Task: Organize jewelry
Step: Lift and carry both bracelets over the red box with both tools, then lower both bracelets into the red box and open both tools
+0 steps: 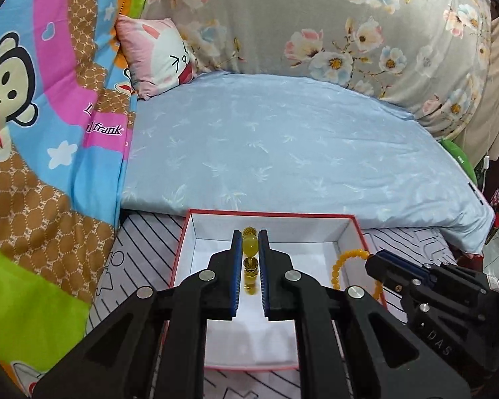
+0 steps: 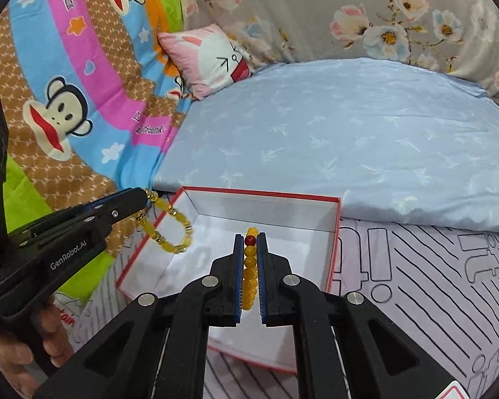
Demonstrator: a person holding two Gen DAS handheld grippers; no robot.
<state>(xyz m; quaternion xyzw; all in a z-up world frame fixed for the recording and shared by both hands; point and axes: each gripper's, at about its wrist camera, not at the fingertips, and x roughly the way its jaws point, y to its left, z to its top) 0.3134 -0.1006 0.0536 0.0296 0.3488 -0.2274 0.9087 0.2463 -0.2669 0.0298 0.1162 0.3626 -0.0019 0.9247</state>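
A red-edged box with a white inside (image 1: 346,232) (image 2: 334,252) lies open on the striped cloth. My left gripper (image 1: 250,237) is shut on a yellow bead bracelet (image 1: 250,244) and holds it over the box. The right wrist view shows it (image 2: 144,196) at the box's left rim with the bracelet (image 2: 169,229) hanging from it. My right gripper (image 2: 250,240) is shut on an orange bead bracelet (image 2: 249,276) with one dark red bead, above the box. In the left wrist view it (image 1: 371,261) holds that bracelet (image 1: 341,264) at the box's right wall.
A pale blue bed sheet (image 1: 282,153) lies behind the box. A cartoon monkey quilt (image 1: 33,133) rises on the left, with a pink pillow (image 1: 156,56). A grey floral cover (image 1: 349,23) stands at the back. The bed's edge drops off at the right.
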